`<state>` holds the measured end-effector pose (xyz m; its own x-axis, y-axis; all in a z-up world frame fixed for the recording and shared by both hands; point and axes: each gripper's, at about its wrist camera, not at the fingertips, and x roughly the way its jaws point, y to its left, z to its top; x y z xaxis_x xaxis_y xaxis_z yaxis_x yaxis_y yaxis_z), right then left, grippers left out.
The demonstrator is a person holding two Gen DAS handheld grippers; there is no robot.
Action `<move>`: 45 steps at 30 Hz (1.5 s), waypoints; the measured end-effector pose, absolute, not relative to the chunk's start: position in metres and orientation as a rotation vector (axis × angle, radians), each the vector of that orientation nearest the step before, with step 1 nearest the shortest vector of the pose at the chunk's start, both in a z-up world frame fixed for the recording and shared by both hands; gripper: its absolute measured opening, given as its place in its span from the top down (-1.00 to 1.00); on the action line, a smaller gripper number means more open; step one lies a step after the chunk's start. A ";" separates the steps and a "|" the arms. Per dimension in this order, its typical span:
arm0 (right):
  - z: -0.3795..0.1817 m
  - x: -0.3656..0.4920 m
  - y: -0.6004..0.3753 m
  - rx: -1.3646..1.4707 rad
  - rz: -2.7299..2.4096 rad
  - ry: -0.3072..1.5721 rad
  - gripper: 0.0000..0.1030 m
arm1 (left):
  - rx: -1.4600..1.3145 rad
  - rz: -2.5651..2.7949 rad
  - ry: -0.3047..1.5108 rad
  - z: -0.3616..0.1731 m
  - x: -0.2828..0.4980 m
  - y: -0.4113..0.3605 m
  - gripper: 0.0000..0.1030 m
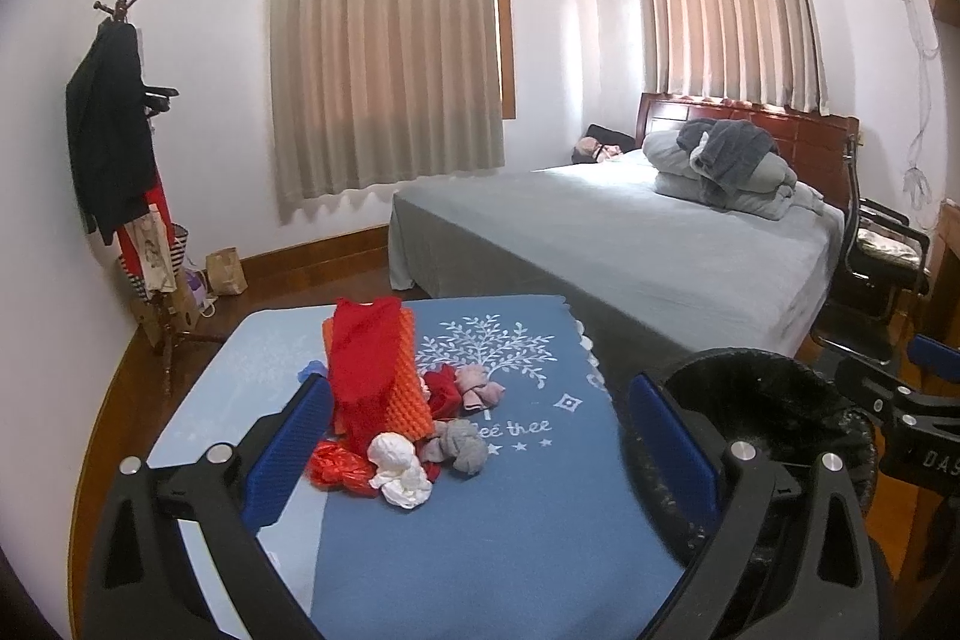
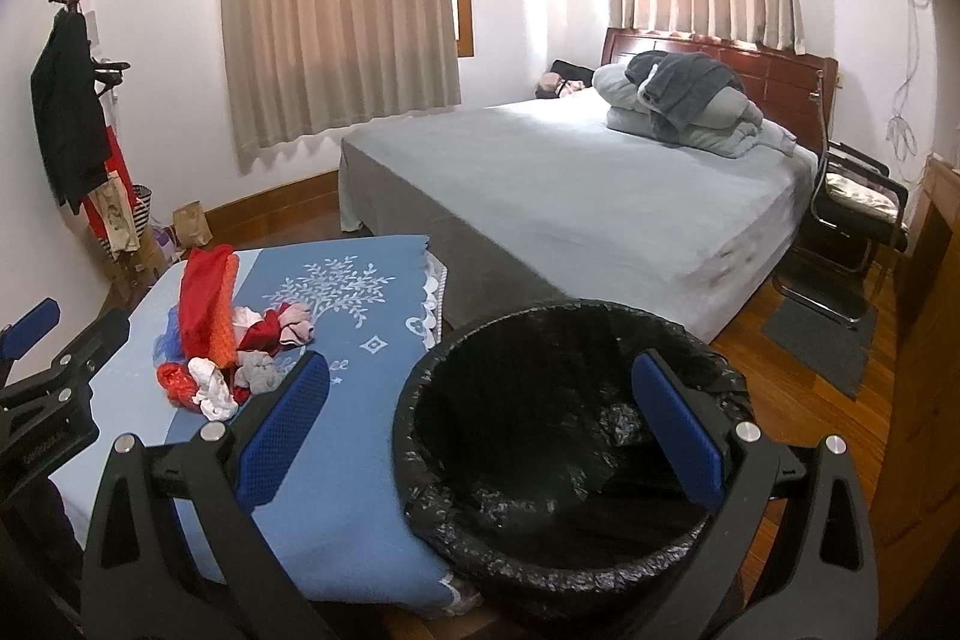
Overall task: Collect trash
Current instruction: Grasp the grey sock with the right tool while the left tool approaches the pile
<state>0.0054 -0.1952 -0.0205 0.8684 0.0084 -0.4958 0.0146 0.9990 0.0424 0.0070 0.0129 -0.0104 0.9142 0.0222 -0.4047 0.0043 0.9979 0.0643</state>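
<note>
A heap of trash lies on a blue cloth-covered table: an upright orange and red foam net, a red plastic wad, a white crumpled wad, a grey wad and a pink one. The same heap shows at the left of the right wrist view. A bin with a black liner stands at the table's right edge. My left gripper hovers open above the table, just short of the heap. My right gripper hangs open over the bin's near rim.
A bed with grey sheets and a folded quilt fills the room behind the table. A coat stand with clothes and bags stands at the left wall. A black chair and a dark mat sit to the right of the bed.
</note>
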 end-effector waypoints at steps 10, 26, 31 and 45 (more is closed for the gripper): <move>-0.060 0.058 -0.147 0.027 0.104 0.547 -0.90 | 0.079 0.120 0.465 -0.052 0.037 0.086 -0.88; -0.134 0.143 -0.043 -0.062 0.265 0.637 -0.89 | 0.012 0.268 0.600 -0.121 0.073 0.168 -0.88; -0.157 0.166 -0.024 -0.077 0.318 0.712 -0.62 | 0.008 0.268 0.608 -0.133 0.085 0.173 -0.88; -0.180 0.186 0.001 -0.056 0.496 0.847 0.29 | -0.004 0.259 0.598 -0.139 0.101 0.171 -0.85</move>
<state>0.1855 0.0007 -0.1801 0.5561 0.3982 -0.7295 -0.4417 0.8851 0.1464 0.1009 0.1709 -0.1393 0.7948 0.2402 -0.5573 -0.2426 0.9675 0.0710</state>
